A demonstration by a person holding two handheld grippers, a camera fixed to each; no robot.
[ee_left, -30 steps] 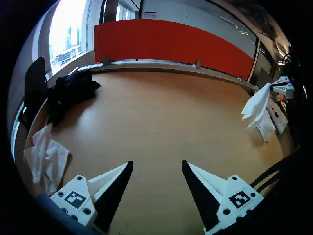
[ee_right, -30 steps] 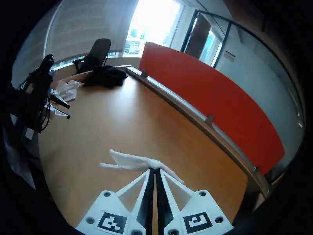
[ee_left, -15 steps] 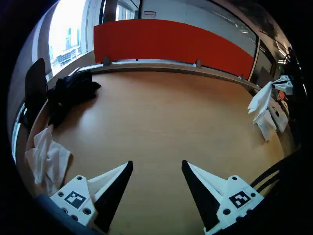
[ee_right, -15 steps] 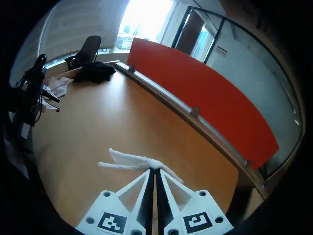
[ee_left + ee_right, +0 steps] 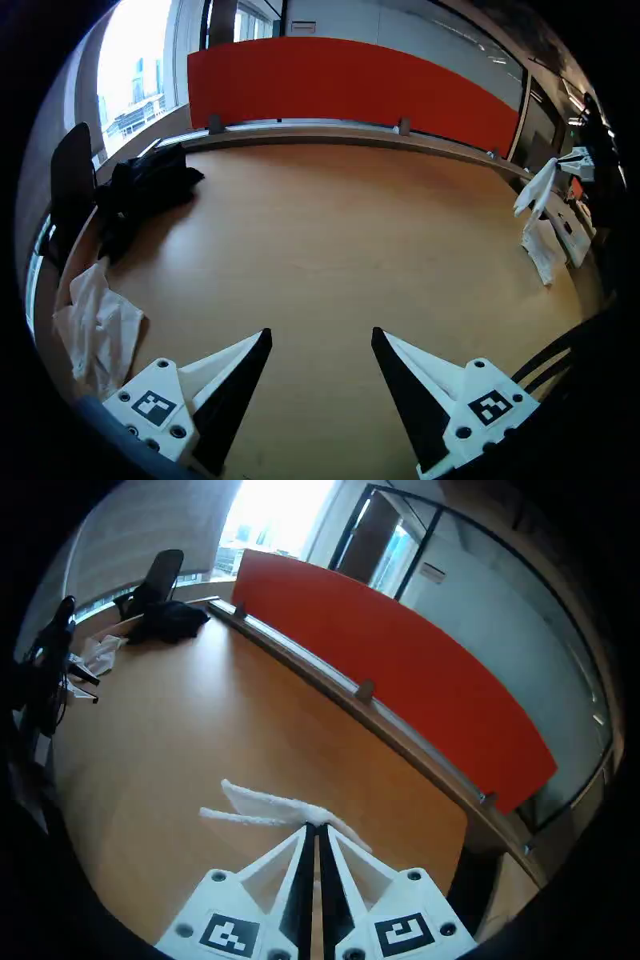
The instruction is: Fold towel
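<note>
The right gripper (image 5: 318, 829) had its fingers pressed together on a bunched edge of the towel (image 5: 268, 808), and the white fabric fanned out just past the tips, lifted off the wooden table (image 5: 184, 744). The left gripper (image 5: 320, 336) hovered low over bare wood, fingers spread wide, nothing between them. Here was the relation that mattered: in the left gripper view the towel hung at the far right, well apart from those open fingers. It was strung downward from the pinch, its long axis roughly up and down, its lower end seeming to reach the table near the edge. So the right gripper had the towel, and the free end lay off to the left gripper's right, not ahead of it. My read was that the left gripper would need to swing right and catch a loose corner before any fold could start. A crumpled white cloth (image 5: 96, 324) sat near its left finger, much closer, with a black garment (image 5: 144, 188) beyond it. Whether that cloth belonged to the task, I could not tell.
</note>
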